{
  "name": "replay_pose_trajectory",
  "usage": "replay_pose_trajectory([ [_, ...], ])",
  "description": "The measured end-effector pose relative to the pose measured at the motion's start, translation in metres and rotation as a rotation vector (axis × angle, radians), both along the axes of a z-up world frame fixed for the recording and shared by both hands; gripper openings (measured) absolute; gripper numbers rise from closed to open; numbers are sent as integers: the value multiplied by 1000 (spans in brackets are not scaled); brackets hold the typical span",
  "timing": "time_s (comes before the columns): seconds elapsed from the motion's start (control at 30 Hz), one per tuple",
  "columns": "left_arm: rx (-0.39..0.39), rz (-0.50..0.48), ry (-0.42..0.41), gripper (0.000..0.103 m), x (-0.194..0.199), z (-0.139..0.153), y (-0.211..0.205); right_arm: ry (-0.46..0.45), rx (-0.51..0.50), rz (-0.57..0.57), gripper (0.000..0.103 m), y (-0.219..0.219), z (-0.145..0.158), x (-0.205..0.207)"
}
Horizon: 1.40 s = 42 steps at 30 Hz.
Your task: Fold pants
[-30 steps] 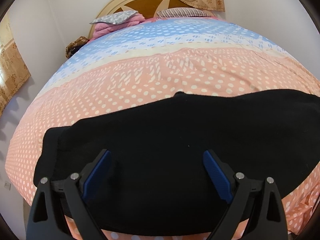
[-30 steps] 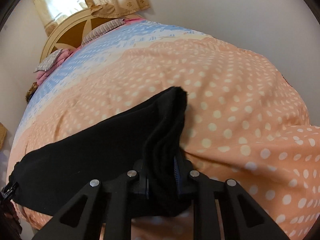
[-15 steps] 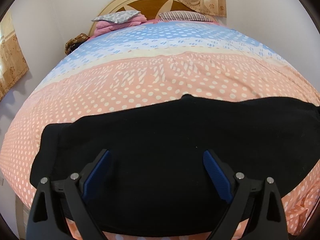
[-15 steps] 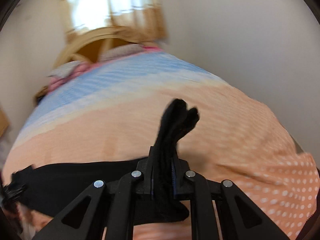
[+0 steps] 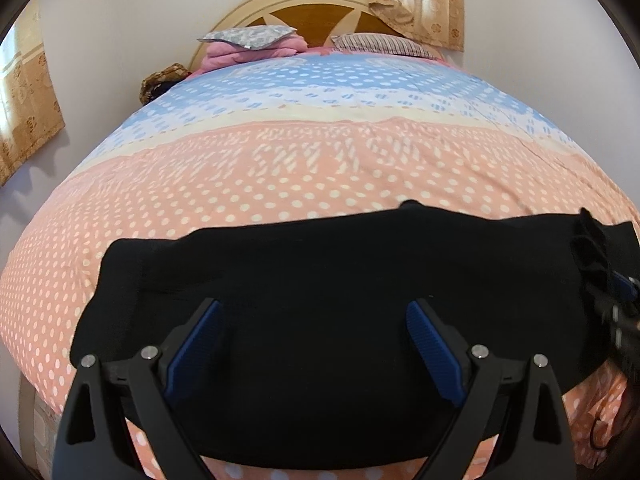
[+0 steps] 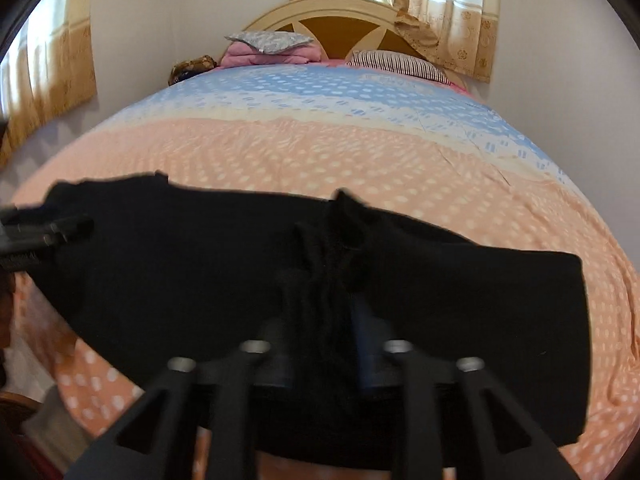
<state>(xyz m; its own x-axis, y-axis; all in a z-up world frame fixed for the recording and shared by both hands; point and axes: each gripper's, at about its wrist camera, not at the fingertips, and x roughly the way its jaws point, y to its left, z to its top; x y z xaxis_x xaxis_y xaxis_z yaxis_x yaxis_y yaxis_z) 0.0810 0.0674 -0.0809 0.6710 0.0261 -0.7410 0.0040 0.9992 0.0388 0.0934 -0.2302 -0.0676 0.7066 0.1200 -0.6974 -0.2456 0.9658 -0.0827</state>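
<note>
Black pants [image 5: 320, 280] lie across the near end of the bed, spread wide. My left gripper [image 5: 314, 320] is open and empty, its blue pads [image 5: 430, 340] hovering over the pants' middle. My right gripper [image 6: 320, 320] is shut on a bunched end of the pants [image 6: 328, 272] and holds it raised over the rest of the black cloth [image 6: 480, 300]. The right gripper also shows at the right edge of the left wrist view [image 5: 622, 312], with the gathered cloth beside it.
The bed has a peach, white-dotted and blue quilt [image 5: 320, 160]. Pillows and pink folded bedding [image 5: 256, 46] lie by the wooden headboard [image 5: 316, 20]. Curtains [image 5: 24, 104] hang left and behind. The bed's near edge is just below the pants.
My right gripper has swung left and up with the pants' end, bringing it over the spread cloth. The left gripper has stayed open and risen slightly.
</note>
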Motion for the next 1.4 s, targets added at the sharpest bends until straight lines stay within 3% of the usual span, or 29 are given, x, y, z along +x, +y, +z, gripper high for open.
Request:
replay_pose_trajectory([
  [0.03, -2, 1, 1, 96, 1, -1, 1, -6, 31, 28, 73, 5, 1, -5],
  [0.07, -4, 1, 2, 96, 2, -1, 2, 7, 69, 55, 83, 4, 0, -8],
  [0.2, -9, -28, -2, 96, 3, -3, -1, 46, 234, 179, 82, -3, 19, -27],
  [0.23, -6, -41, -7, 96, 2, -2, -4, 27, 297, 197, 72, -13, 28, -31],
  [0.27, -4, -51, -12, 96, 2, -2, -7, 13, 354, 196, 47, -25, 36, -34],
  [0.3, -5, -58, -14, 96, 2, -2, -10, 14, 389, 158, 31, -42, 43, -29],
  [0.33, -11, -68, -15, 96, 2, -2, -13, 17, 385, 111, 8, -53, 46, -23],
  [0.37, -20, -83, -15, 96, 2, -2, -17, 21, 366, 65, 5, -64, 47, -16],
  [0.43, -27, -114, -16, 96, 2, 0, -26, 39, 342, 1, 5, -79, 37, -2],
  [0.53, -16, -162, -32, 96, 0, 8, -44, 131, 366, 17, 6, -70, 5, 13],
  [0.6, -15, -192, -49, 96, 0, 15, -56, 80, 324, 22, 6, -56, -8, 11],
  [0.67, -21, -234, -70, 96, 0, 24, -69, 69, 330, 13, 6, -56, -6, 11],
  [0.77, -39, -309, -117, 96, -1, 39, -92, 90, 425, 22, 6, -69, 13, 14],
  [0.87, -68, -388, -154, 96, -5, 49, -121, -38, 346, -60, 6, -103, 49, 7],
  [0.97, -56, -454, -180, 95, -8, 47, -159, -51, 310, -204, 6, -153, 56, 10],
  [1.13, -51, -505, -105, 93, -3, 22, -208, 92, 313, -317, 6, -199, 14, 50],
  [1.27, 0, -495, 21, 94, 1, -7, -216, 76, 432, -354, 6, -209, 0, 57],
  [1.33, -48, -493, 26, 94, 0, -3, -206, 84, 440, -362, 6, -212, 3, 57],
  [1.4, -39, -484, 23, 94, 0, 8, -193, 73, 442, -378, 6, -211, 13, 52],
])
